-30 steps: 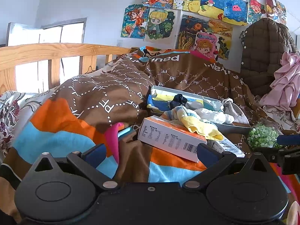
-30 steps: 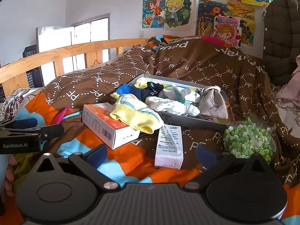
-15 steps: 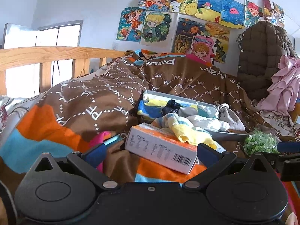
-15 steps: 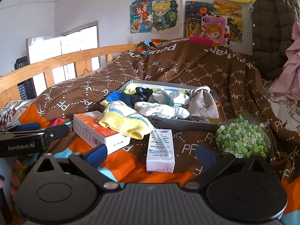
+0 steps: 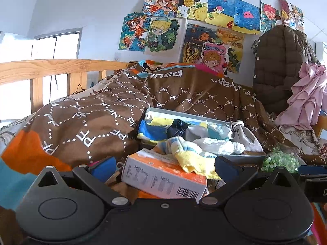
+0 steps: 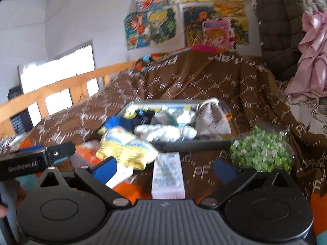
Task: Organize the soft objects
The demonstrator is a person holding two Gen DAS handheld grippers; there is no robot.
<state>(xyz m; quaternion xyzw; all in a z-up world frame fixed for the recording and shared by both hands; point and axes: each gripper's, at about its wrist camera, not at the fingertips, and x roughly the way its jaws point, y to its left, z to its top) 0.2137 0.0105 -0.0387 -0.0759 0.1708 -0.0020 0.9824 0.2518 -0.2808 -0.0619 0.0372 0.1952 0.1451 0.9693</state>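
The left gripper (image 5: 163, 164) is spread wide with nothing between its 2 blue-padded fingers (image 5: 103, 165). It frames the orange-and-white cardboard box (image 5: 163, 178), without touching it. The yellow knitted sock with pale blue stripes (image 5: 191, 157) lies draped over that box's far right corner, just ahead and slightly right of this gripper's centre. Its long axis runs from the striped cuff at upper left to the yellow end at lower right.

The right gripper (image 6: 164, 166) is equally wide and empty. From it the same sock (image 6: 124, 148) lies ahead and to the left, with a narrow white carton (image 6: 168, 178) directly between its fingers. The left gripper looks nearer and better lined up.

Beyond the sock sits the shallow grey tray (image 5: 184, 114) already holding bundled socks and a grey drawstring pouch (image 5: 243, 135), probably the destination. A clear bag of green pieces (image 6: 261, 149) rests right of it on the brown patterned blanket (image 5: 85, 126).
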